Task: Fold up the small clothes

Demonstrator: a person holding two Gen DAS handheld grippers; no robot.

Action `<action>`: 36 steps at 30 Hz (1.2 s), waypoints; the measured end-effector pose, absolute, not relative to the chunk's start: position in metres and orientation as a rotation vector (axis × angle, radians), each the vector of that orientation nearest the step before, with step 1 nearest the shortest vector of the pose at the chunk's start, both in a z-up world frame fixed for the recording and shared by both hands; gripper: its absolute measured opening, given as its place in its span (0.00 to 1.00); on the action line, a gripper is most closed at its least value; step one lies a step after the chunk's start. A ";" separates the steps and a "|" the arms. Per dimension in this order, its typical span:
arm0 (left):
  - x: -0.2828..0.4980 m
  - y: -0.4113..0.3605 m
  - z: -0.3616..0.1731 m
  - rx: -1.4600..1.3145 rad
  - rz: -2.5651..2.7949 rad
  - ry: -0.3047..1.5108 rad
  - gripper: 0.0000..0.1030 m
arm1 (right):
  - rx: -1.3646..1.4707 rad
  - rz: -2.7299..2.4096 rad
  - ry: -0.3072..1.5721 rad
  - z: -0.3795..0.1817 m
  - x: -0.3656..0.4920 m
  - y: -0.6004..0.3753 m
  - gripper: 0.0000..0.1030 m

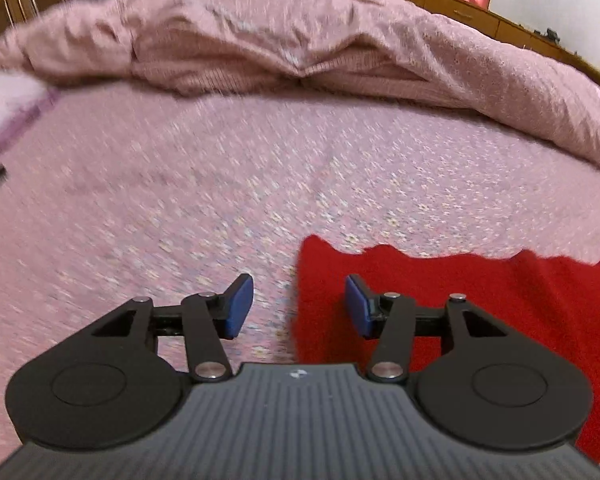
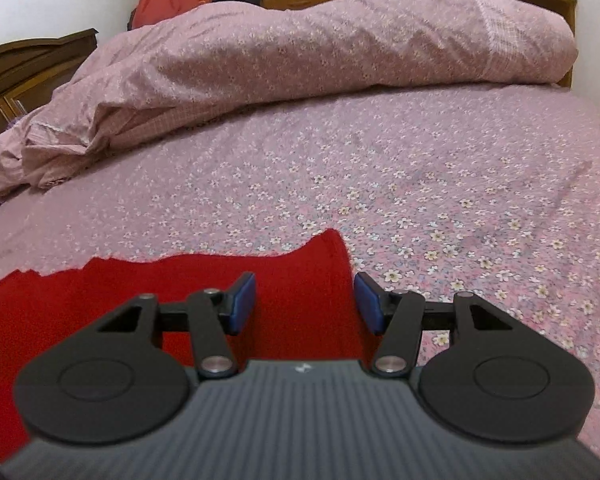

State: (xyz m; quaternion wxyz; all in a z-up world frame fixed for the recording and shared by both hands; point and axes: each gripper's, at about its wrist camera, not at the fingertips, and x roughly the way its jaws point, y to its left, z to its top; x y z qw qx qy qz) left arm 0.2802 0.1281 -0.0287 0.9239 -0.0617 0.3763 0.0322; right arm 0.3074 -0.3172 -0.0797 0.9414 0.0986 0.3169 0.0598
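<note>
The left gripper [image 1: 299,306] gapes empty over the floral bedsheet [image 1: 204,200]; the red garment [image 1: 480,300] lies flat at 4 o'clock. The right gripper [image 2: 305,304], jaws apart, straddles the garment's right edge. A bunched duvet [image 2: 300,56] lies at 12 o'clock.

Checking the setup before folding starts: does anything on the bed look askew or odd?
The red garment lies flat, but its far edge is wavy and uneven. The pink duvet is bunched up behind it. Nothing looks damaged.
</note>
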 end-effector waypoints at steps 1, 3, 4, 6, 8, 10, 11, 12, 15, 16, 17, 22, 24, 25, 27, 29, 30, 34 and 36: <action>0.284 0.130 -0.030 -0.153 0.055 0.776 0.55 | 0.205 0.124 0.653 -0.080 0.311 -0.316 0.55; 0.290 0.131 -0.033 -0.201 0.034 0.780 0.55 | 0.215 0.126 0.659 -0.083 0.314 -0.315 0.56; 0.292 0.130 -0.035 -0.218 0.026 0.783 0.55 | 0.218 0.129 0.664 -0.084 0.316 -0.315 0.56; 0.299 0.129 -0.039 -0.248 0.012 0.793 0.55 | 0.225 0.135 0.667 -0.087 0.317 -0.315 0.54; 0.305 0.125 -0.045 -0.259 -0.001 0.810 0.54 | 0.226 0.142 0.662 -0.090 0.315 -0.315 0.27; 0.311 0.117 -0.049 -0.237 -0.010 0.825 0.33 | 0.207 0.135 0.661 -0.089 0.313 -0.316 0.16; 0.312 0.114 -0.049 -0.229 -0.016 0.824 0.27 | 0.221 0.141 0.653 -0.088 0.310 -0.319 0.14; 0.313 0.112 -0.048 -0.235 -0.025 0.816 0.20 | 0.237 0.141 0.640 -0.086 0.307 -0.321 0.14; 0.310 0.108 -0.036 -0.244 -0.041 0.758 0.19 | 0.248 0.088 0.570 -0.077 0.294 -0.328 0.13; 0.310 0.106 -0.033 -0.224 -0.036 0.742 0.19 | 0.259 0.067 0.547 -0.074 0.290 -0.331 0.13; 0.312 0.102 -0.032 -0.187 -0.020 0.731 0.19 | 0.269 0.043 0.528 -0.073 0.287 -0.335 0.13; 0.328 0.090 -0.054 -0.065 0.037 0.798 0.19 | 0.320 0.021 0.637 -0.097 0.304 -0.346 0.13; 0.328 0.089 -0.060 -0.027 0.060 0.803 0.20 | 0.281 0.025 0.639 -0.102 0.305 -0.342 0.15; 0.325 0.090 -0.059 -0.025 0.062 0.798 0.20 | 0.264 0.024 0.637 -0.100 0.303 -0.339 0.15; 0.322 0.090 -0.053 -0.026 0.066 0.795 0.21 | 0.236 0.024 0.640 -0.094 0.301 -0.336 0.17; 0.315 0.090 -0.043 -0.011 0.069 0.792 0.23 | 0.224 0.024 0.632 -0.085 0.295 -0.335 0.21; 0.310 0.091 -0.039 -0.004 0.073 0.791 0.25 | 0.216 0.022 0.624 -0.079 0.290 -0.335 0.23; 0.286 0.089 -0.019 -0.041 0.071 0.804 0.35 | 0.165 0.015 0.576 -0.059 0.264 -0.329 0.42; 0.272 0.088 -0.012 -0.072 0.066 0.813 0.38 | 0.158 0.029 0.550 -0.052 0.244 -0.324 0.52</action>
